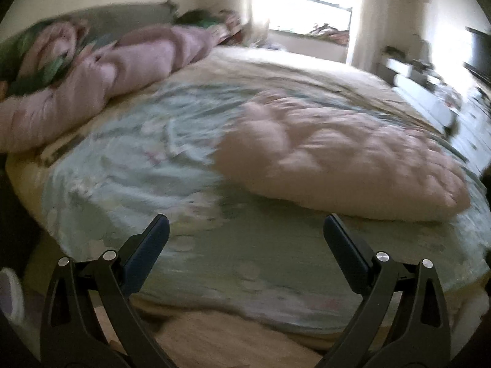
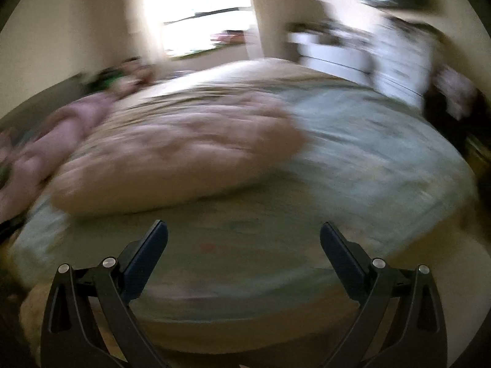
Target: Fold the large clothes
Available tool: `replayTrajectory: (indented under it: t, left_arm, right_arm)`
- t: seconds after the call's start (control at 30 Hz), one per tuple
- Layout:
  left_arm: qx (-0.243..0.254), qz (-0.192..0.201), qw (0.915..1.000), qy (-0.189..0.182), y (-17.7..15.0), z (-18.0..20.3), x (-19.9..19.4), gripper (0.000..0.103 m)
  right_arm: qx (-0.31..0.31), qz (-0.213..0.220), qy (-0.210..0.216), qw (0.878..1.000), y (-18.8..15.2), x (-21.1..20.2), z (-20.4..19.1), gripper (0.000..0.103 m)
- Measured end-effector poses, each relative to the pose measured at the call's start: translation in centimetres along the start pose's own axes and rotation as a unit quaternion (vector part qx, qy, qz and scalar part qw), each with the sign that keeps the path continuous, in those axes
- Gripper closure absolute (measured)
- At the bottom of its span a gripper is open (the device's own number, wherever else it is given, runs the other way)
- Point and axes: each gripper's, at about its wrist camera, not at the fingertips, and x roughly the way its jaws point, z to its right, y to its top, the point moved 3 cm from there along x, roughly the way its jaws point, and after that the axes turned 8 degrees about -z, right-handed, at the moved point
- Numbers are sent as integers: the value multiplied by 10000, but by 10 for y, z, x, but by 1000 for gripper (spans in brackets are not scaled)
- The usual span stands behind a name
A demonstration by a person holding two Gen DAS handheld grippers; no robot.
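Lying heaped along the bed's far-left edge is a lilac bundle of bedding, well clear of the work and not part of the coming move as far as I can judge. Next across, the pale green floral blanket covers the bed's middle and runs to its near edge, bare and flat in front of both claws. On it rests the pink padded garment, a puffy mass whose long axis runs roughly from the bed's centre out toward the near-right corner in the left wrist view.

The left claw hangs with its jaws spread wide and nothing between them, over the near edge; the garment lies ahead and to its right, apart from the fingertips. Seen from the right wrist, the same garment lies ahead and to the left of the right claw, which is likewise spread wide and empty above the near edge. Both stand about equally close, so the garment sits between the two lines of reach.

Both pictures are smeared by motion, so hems and sleeves cannot be told. Open blanket lies right of the garment, giving room to spread it; beyond the bed's right edge stands white furniture.
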Motion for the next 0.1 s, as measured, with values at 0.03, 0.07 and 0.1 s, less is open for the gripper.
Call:
replayTrajectory:
  t: [0.03,0.07,0.1]
  left_arm:
    - [-126,-41,9998,140,5,-18,9,9]
    - [-240,-99,9992,296,10,-36,18,9]
    - [-369,-165,9982,447,15,-54,27,9]
  right_arm:
    - [293,-62,-286,9991,-2,6,26,4]
    - [619,-114,-601,9962,-4,10,55,4]
    - [1014,-146,-1058,9891,-9,15,95,4]
